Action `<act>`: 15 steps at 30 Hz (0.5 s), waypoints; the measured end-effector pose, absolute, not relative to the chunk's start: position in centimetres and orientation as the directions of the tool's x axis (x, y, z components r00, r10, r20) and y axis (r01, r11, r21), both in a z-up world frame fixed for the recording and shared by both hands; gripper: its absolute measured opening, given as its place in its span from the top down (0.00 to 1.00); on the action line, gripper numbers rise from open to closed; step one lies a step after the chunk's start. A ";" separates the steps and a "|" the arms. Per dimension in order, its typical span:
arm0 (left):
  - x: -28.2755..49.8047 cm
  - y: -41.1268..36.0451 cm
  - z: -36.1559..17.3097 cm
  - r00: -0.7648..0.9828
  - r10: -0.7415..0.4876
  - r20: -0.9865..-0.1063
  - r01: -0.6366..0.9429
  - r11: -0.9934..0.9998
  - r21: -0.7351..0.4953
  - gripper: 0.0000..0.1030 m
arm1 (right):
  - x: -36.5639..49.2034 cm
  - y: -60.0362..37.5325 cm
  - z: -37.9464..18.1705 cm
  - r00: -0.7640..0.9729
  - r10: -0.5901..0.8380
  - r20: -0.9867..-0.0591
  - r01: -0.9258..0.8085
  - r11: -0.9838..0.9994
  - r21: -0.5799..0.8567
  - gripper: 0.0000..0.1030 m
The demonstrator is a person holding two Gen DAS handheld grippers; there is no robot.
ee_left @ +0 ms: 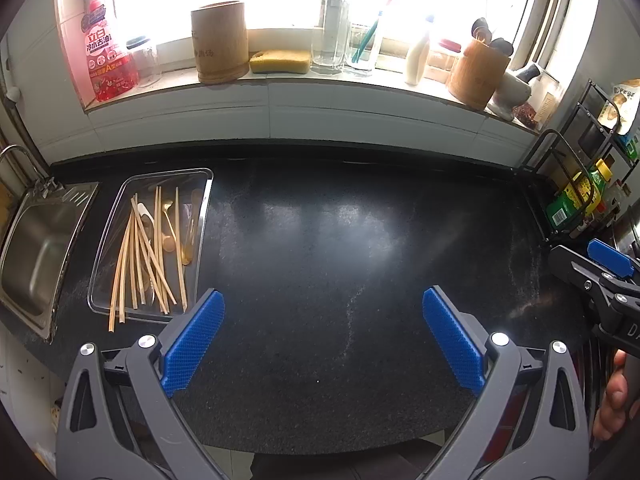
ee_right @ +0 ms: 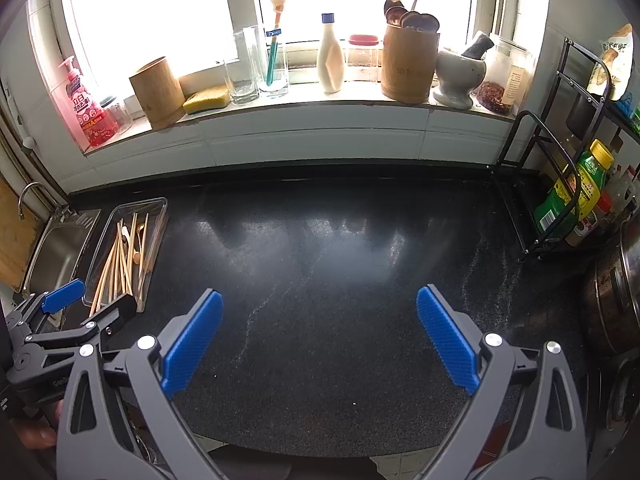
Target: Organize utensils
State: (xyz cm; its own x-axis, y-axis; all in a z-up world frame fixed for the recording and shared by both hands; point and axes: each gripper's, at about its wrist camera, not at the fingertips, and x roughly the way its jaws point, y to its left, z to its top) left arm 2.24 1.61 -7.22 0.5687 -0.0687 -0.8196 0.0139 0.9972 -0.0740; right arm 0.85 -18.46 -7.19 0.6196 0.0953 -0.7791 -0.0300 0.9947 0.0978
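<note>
A clear tray (ee_left: 120, 200) at the counter's left holds several wooden chopsticks (ee_left: 140, 256) and a few spoons (ee_left: 170, 236); it also shows in the right wrist view (ee_right: 158, 210). An empty bamboo holder (ee_left: 219, 40) stands on the sill at left, and a second bamboo holder (ee_right: 408, 62) with spoons in it stands at right. My left gripper (ee_left: 322, 308) is open and empty above the bare counter, right of the tray. My right gripper (ee_right: 318, 306) is open and empty above the counter's middle.
A steel sink (ee_left: 36, 248) lies left of the tray. The sill carries a pink soap bottle (ee_left: 106, 48), a sponge (ee_left: 280, 61), glass jars (ee_left: 334, 32), a white bottle (ee_right: 330, 56) and a mortar (ee_right: 460, 72). A black wire rack (ee_right: 560, 184) with bottles stands at right.
</note>
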 end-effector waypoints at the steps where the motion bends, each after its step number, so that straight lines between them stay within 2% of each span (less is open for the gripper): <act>1: 2.3 1.6 -7.2 0.569 -0.069 -0.820 0.014 0.997 -0.074 0.06 | 0.9 -18.5 -7.2 0.620 0.095 -0.779 -0.031 0.995 0.097 0.08; 15: 2.5 1.6 -6.7 0.574 -0.069 -0.816 0.030 0.998 -0.063 0.06 | 0.9 -18.5 -7.0 0.622 0.091 -0.778 -0.021 0.995 0.100 0.08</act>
State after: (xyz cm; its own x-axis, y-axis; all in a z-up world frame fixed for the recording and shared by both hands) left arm 2.48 1.56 -6.72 0.5742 -0.0686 -0.8159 0.0300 0.9976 -0.0628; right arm 0.90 -18.52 -7.02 0.6218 0.0914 -0.7778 -0.0210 0.9948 0.1001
